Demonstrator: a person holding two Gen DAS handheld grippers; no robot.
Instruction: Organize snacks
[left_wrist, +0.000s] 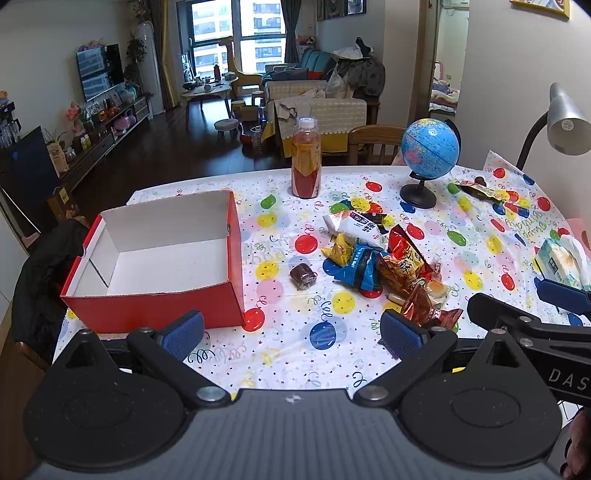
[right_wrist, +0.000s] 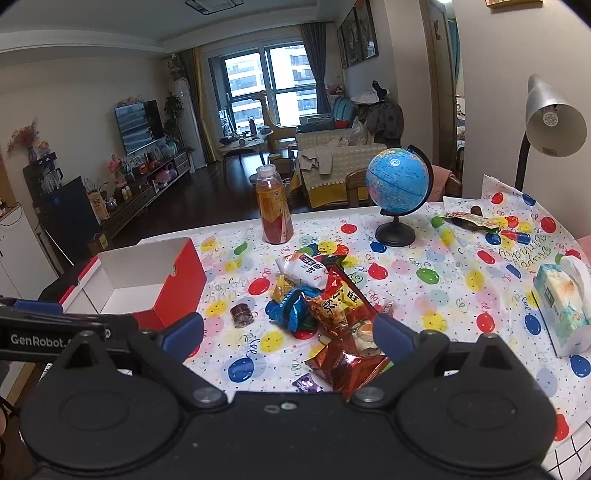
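- Plastic sheeting printed with coloured balloons and curly streamers (left_wrist: 332, 236) covers the table; "Happy Birthday" lettering shows near its right edge.
- At the left of the table stands a red cardboard box with a white inside (left_wrist: 162, 254), open at the top and holding nothing.
- The heap of crinkly foil snack packets (left_wrist: 384, 258) lies at mid-table, right of the box and apart from it: white, blue, yellow and red-orange bags overlapping each other.
- One small dark brown wrapped cake (left_wrist: 303, 276) lies alone between the box and the heap.
- Behind the heap stands an upright clear plastic bottle of orange drink (left_wrist: 306, 157), and to its right a blue globe on a black stand (left_wrist: 430, 147).
- A pale green tissue pack (left_wrist: 561, 262) rests by the right edge, under a grey metal desk lamp (left_wrist: 565, 122); another flat dark packet (left_wrist: 478, 190) lies at the far right.
- The left gripper (left_wrist: 295, 330) hovers over the near edge, jaws spread wide with nothing between them.
- The right gripper (right_wrist: 291, 334) hovers over the near end of the heap, jaws likewise spread wide, gripping nothing.
- Beyond the table is a living room with dark wood flooring, a wall television (left_wrist: 99, 70), a covered sofa (left_wrist: 314, 99), a round coffee table and a large window.
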